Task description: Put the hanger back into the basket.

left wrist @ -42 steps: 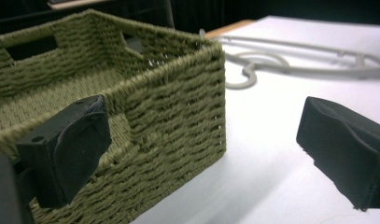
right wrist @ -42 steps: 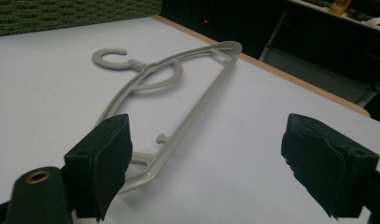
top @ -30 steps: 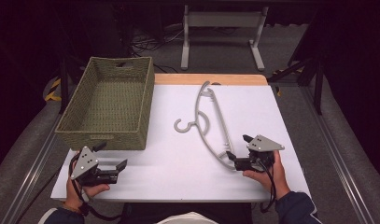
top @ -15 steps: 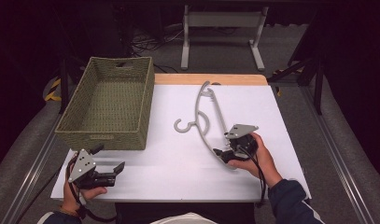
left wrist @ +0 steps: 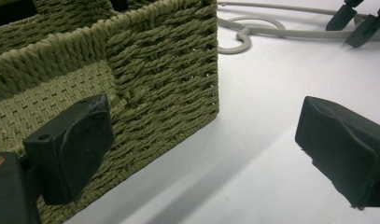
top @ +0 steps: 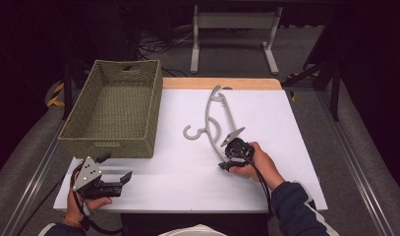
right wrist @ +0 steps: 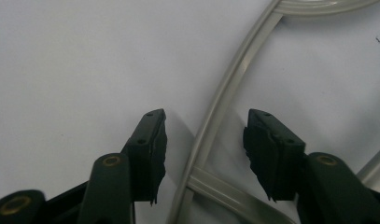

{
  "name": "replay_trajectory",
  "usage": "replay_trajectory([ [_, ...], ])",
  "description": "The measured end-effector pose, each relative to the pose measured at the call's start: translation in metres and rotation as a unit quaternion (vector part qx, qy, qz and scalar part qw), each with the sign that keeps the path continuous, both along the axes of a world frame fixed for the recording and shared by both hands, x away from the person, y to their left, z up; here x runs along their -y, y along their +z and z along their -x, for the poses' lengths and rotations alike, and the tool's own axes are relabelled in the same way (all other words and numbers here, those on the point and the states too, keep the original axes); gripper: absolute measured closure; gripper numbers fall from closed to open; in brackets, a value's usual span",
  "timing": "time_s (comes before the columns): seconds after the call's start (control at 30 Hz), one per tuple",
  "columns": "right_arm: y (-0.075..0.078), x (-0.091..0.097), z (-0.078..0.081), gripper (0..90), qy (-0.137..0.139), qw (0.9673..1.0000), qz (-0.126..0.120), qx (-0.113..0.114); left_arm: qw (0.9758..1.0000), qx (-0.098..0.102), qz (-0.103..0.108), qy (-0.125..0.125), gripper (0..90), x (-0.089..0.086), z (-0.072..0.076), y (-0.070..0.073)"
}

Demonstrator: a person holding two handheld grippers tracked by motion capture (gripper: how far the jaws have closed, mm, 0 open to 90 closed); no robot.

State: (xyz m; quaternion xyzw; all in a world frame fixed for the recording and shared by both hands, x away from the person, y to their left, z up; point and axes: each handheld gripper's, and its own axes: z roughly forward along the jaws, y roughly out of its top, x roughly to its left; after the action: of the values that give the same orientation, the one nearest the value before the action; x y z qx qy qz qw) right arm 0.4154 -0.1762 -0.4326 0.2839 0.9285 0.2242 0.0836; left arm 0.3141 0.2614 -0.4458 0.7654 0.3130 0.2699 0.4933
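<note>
On the white table top, a grey plastic hanger lies flat near the middle, hook end toward the woven green basket that stands on the table's left part. Right gripper sits low over the hanger's near end; its jaws have just been closing and now straddle a thin hanger arm, gaps showing on both sides, pads not yet touching it. Left gripper is held near the table's front left corner, just in front of the basket, jaws spread wide with nothing between them; basket wall close ahead in the left gripper view. Both grippers well apart from each other
</note>
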Motion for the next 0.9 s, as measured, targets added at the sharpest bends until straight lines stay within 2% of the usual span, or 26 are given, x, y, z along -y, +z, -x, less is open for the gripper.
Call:
replay_trajectory([
  [0.17,0.003,-0.005,-0.006,69.0,0.031,0.9991,0.023,-0.017,1.0000,-0.006,-0.004,0.000,5.5,0.001,-0.002,-0.001],
  [0.33,0.005,-0.013,-0.008,71.4,0.038,0.9977,0.050,-0.025,0.9999,-0.007,-0.008,-0.002,5.9,0.002,-0.002,-0.001],
  [0.4,0.006,-0.016,-0.006,73.2,0.041,0.9971,0.062,-0.017,0.9999,-0.006,-0.008,-0.004,6.0,0.003,-0.001,-0.001],
  [0.53,0.005,-0.008,-0.009,82.4,0.038,0.9985,0.032,-0.026,0.9999,-0.006,-0.009,-0.004,6.2,0.002,-0.001,-0.001],
  [0.57,0.004,-0.006,-0.010,83.2,0.036,0.9987,0.024,-0.027,0.9999,-0.004,-0.010,-0.004,6.2,0.002,-0.002,-0.001],
  [0.6,0.004,-0.005,-0.009,83.3,0.045,0.9985,0.021,-0.024,0.9999,-0.010,-0.007,-0.005,6.3,0.003,-0.001,-0.001],
  [0.77,0.002,-0.002,-0.007,83.6,0.040,0.9991,0.010,-0.013,0.9999,-0.011,-0.005,-0.006,6.7,0.004,-0.001,0.000],
  [0.9,0.001,0.008,-0.007,83.6,0.039,0.9985,-0.038,-0.011,0.9999,-0.013,-0.004,-0.011,7.3,0.007,0.000,0.000],
])
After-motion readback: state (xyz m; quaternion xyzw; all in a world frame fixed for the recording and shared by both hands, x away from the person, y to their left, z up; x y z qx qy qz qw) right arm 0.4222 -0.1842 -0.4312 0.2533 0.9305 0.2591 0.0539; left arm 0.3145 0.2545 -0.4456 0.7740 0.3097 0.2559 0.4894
